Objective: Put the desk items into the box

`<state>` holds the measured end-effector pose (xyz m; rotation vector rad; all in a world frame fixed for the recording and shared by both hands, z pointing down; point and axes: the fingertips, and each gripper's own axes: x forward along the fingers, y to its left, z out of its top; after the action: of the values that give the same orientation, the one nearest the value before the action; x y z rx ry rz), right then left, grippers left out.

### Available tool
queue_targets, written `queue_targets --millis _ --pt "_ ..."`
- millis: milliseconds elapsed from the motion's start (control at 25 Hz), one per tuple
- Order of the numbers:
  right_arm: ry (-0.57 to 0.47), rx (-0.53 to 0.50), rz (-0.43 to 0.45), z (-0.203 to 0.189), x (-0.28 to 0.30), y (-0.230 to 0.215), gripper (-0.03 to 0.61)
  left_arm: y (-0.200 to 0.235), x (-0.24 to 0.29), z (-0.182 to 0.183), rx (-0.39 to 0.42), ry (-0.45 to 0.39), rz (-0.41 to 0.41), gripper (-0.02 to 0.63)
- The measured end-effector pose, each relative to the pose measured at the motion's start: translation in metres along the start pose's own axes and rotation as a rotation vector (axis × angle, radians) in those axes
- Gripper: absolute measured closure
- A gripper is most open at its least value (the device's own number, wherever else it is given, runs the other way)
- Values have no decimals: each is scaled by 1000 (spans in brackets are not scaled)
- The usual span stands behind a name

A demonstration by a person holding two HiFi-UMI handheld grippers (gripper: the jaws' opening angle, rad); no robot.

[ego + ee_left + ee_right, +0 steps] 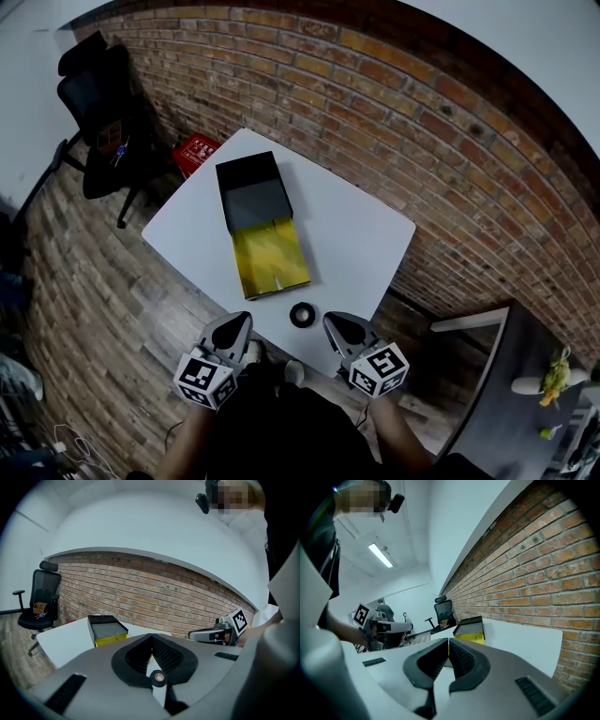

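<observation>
On the white table lies a black box with its yellow-lined lid folded open toward me. A small black tape roll sits near the table's front edge, between my two grippers. My left gripper hovers just left of the roll, and its jaws are shut and empty. The right gripper is just right of the roll, shut and empty too. In the left gripper view the roll shows below the closed jaw tips, with the box beyond. The right gripper view shows closed jaws and the box ahead.
A brick wall runs behind the table. A black office chair and a red crate stand at the far left. A grey desk with a plant is at the lower right. A person stands far back.
</observation>
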<state>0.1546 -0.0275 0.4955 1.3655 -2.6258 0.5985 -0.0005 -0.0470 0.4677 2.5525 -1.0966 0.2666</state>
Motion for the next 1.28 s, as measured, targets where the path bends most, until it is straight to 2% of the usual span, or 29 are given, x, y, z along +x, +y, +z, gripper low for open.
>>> queue_targets --millis 200,480,880,1280 --pt "23 -23 -29 -10 13 3 555 7 12 -4 -7 19 -54 601" --pt "107 -78 -119 -41 34 2 555 25 27 -10 38 82 -135 600" --pt "191 -80 -235 -72 51 -9 555 30 51 -36 91 187 -297 600" --pt "299 -79 -285 -109 63 -24 554 23 72 -62 121 272 -383 601"
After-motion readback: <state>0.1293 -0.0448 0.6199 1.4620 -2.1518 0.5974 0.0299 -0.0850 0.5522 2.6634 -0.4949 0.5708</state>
